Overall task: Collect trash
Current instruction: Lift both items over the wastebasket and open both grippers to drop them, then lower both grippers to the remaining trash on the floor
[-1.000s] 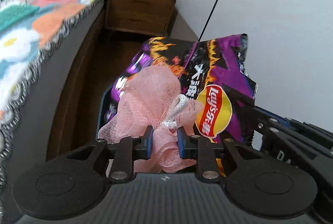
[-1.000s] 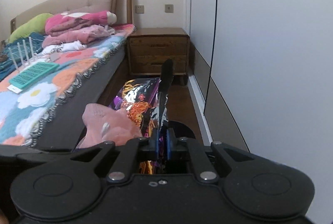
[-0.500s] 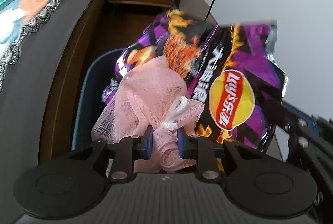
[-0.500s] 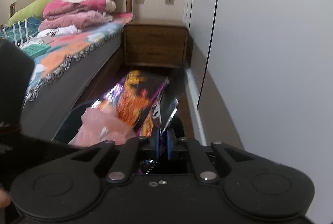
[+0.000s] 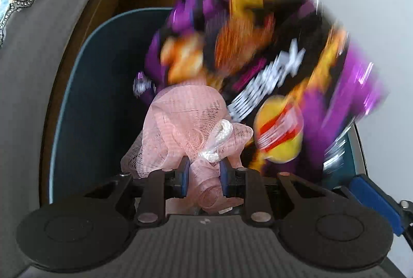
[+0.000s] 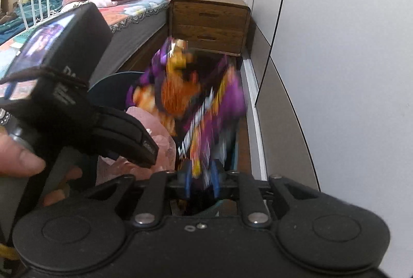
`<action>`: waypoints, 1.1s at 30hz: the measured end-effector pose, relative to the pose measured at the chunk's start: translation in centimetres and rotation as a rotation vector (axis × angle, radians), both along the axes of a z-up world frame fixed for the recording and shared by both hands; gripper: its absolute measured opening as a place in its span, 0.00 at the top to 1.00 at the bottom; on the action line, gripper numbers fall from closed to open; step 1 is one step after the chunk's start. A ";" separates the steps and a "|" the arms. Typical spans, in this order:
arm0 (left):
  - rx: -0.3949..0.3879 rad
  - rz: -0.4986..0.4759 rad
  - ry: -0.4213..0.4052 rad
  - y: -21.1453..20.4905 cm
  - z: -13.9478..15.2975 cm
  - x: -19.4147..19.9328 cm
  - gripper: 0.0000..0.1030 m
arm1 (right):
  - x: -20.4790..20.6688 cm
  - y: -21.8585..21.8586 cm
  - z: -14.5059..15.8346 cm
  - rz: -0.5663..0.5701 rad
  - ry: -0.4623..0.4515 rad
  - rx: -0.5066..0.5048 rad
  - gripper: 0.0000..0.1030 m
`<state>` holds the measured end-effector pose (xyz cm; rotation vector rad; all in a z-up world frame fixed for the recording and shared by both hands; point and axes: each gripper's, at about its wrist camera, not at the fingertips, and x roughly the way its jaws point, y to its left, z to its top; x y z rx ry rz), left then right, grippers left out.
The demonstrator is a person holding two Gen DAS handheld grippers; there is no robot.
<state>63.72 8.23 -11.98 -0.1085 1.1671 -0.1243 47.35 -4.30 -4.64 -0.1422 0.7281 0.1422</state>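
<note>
Two handheld grippers hang over a dark bin (image 5: 85, 102) wedged on the floor between a bed (image 6: 144, 19) and a white wardrobe (image 6: 348, 71). The left gripper (image 5: 204, 169) has its jaws clamped on a pink mesh bundle (image 5: 180, 123), which hangs just over the bin's mouth. The right gripper (image 6: 201, 176) has just been opening its jaws; they stand slightly apart, with the lower end of a purple chip bag (image 6: 196, 102) between them, too blurred to tell whether the pads press on it.

The bag stands nearly upright, long axis running up and away from the right jaws, leaning against the mesh. Both pieces lie ahead of and below their jaws, already over the bin, so the drop appears to need only a release.

The left view shows the bin's rim curving round the mesh and the bag's yellow logo. The right view hides most of the bin but shows the left gripper's body, the person's fingers (image 6: 20, 161) around it, and a nightstand (image 6: 209, 24) beyond.
</note>
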 end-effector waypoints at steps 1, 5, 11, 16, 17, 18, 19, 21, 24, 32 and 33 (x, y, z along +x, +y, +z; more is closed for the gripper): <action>0.001 0.000 0.004 0.0 -0.1 -0.1 0.76 | -0.1 0.0 0.1 0.004 0.005 0.006 0.82; -0.010 0.000 -0.006 0.2 -0.1 -0.4 0.66 | -0.5 -0.1 0.6 0.018 0.019 0.030 0.68; -0.060 -0.014 -0.082 1.2 1.6 -1.5 0.39 | -0.9 -0.7 1.5 0.047 0.005 0.064 0.59; -0.065 -0.065 -0.168 1.4 3.9 -4.2 0.39 | -2.3 -1.8 2.4 0.055 -0.009 0.109 0.51; -0.065 -0.077 -0.189 1.0 4.5 -4.8 0.39 | -2.7 -2.3 2.6 0.059 -0.008 0.123 0.51; -0.065 -0.093 -0.213 1.1 5.3 -5.5 0.39 | -3.1 -2.6 2.8 0.061 -0.010 0.129 0.51; -0.064 -0.107 -0.233 1.2 5.7 -6.3 0.39 | -3.6 -3.0 2.9 0.061 -0.016 0.134 0.50; -0.068 -0.130 -0.267 1.7 6.6 -7.8 0.39 | -4.4 -3.6 3.0 0.061 -0.015 0.149 0.46; -0.060 -0.153 -0.308 2.8 7.4 -10.6 0.39 | -5.8 -4.5 3.0 0.056 -0.012 0.176 0.42; -0.046 -0.163 -0.338 5.9 6.4 -16.8 0.28 | -11.8 -6.0 0.4 0.038 0.002 0.189 0.31; -0.043 -0.163 -0.337 6.1 6.0 -17.3 0.26 | -12.5 -6.0 -0.3 0.041 0.011 0.184 0.28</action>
